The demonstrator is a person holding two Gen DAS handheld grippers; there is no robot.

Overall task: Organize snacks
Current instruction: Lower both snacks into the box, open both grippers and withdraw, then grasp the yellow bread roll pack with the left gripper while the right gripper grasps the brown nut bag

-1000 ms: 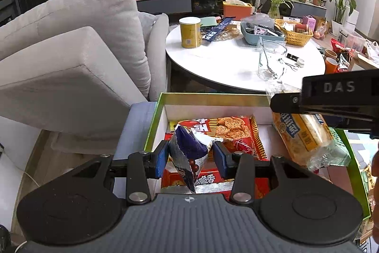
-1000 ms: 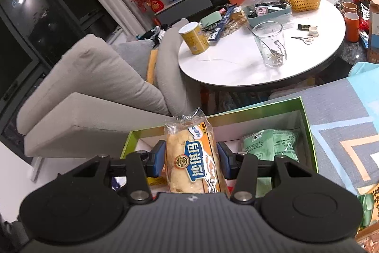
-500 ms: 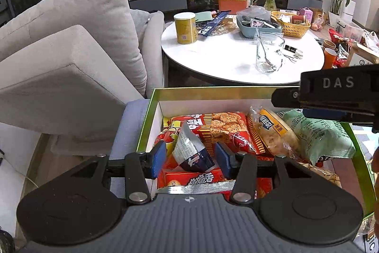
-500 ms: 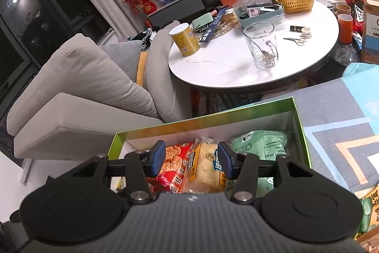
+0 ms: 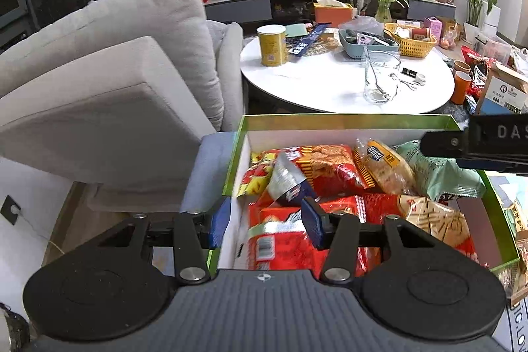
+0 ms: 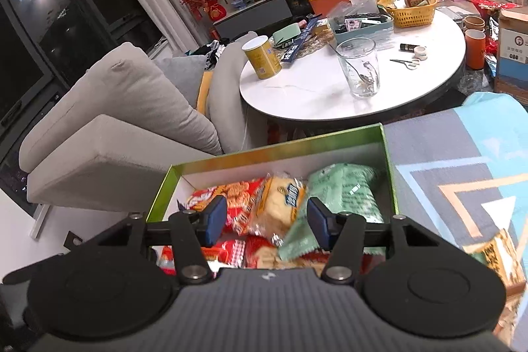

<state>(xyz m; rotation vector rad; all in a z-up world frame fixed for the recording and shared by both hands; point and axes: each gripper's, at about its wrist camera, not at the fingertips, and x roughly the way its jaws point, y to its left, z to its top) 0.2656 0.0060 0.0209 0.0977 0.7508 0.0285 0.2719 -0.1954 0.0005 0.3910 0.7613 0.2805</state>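
Left wrist view: The left gripper point(image 5: 264, 221) stands open, jaws wide apart, nothing between the pads. It sits over the near left corner of the green box point(image 5: 346, 118). The box holds the snacks. A small silver-and-blue packet point(image 5: 287, 182) lies loose on the red cracker bag point(image 5: 330, 164), just ahead of the gripper. The bread pack point(image 5: 387, 165) lies tilted to the right of the cracker bag, touching it. A pale green bag point(image 5: 442, 175) lies against the right wall. A yellow-red packet point(image 5: 259, 177) sits at the left wall. More red packs point(image 5: 290, 240) fill the near part of the box. The right gripper point(image 5: 478, 144) enters from the right edge above the green bag; its jaws are out of frame here. Beyond the box stands a round white table point(image 5: 330, 84) bearing a glass point(image 5: 381, 76) and a yellow can point(image 5: 272, 45). A grey sofa point(image 5: 115, 81) is to the left.

Right wrist view: The right gripper point(image 6: 267, 221) is open and empty, jaws spread. It hovers above the bread pack point(image 6: 280, 203) and the pale green bag point(image 6: 340, 200), both lying in the green box point(image 6: 280, 150). The red cracker bag point(image 6: 231, 197) lies left of the bread. A patterned cloth point(image 6: 462, 170) lies right of the box.
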